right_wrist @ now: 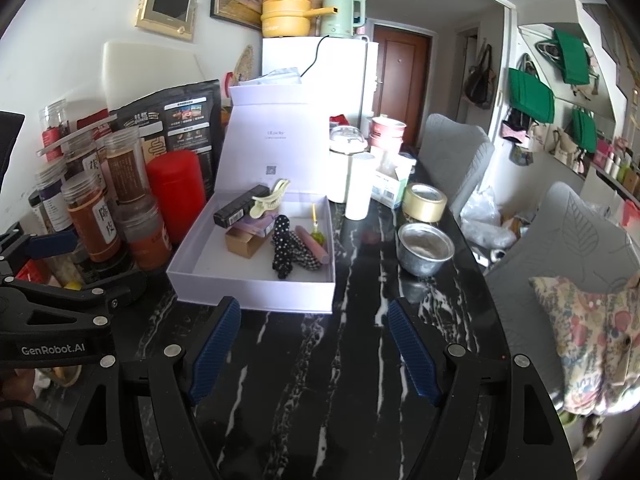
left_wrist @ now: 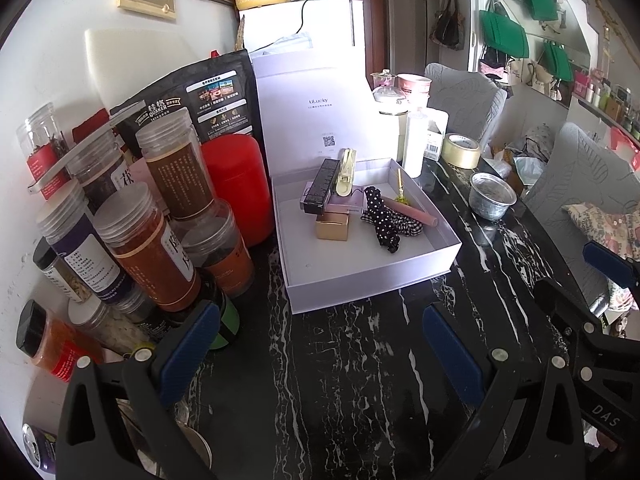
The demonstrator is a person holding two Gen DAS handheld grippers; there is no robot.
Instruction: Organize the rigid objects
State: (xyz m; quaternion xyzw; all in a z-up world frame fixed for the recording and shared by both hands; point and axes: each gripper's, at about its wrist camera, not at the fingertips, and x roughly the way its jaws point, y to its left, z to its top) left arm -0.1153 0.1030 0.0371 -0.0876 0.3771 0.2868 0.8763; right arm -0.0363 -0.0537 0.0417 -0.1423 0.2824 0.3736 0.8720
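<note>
Tabletop free, jars crowd left

So the white gift box sits open on the black marble table, lid propped upright behind it. Inside, toward the back: a black rectangular box lying tilted across a lilac box, with a cream hair claw clip leaning on top. A small gold cardboard box sits in front. Beside those, a black polka-dot scrunchie, a pink stick, and a little yellow-green pick near the right wall.
</note>
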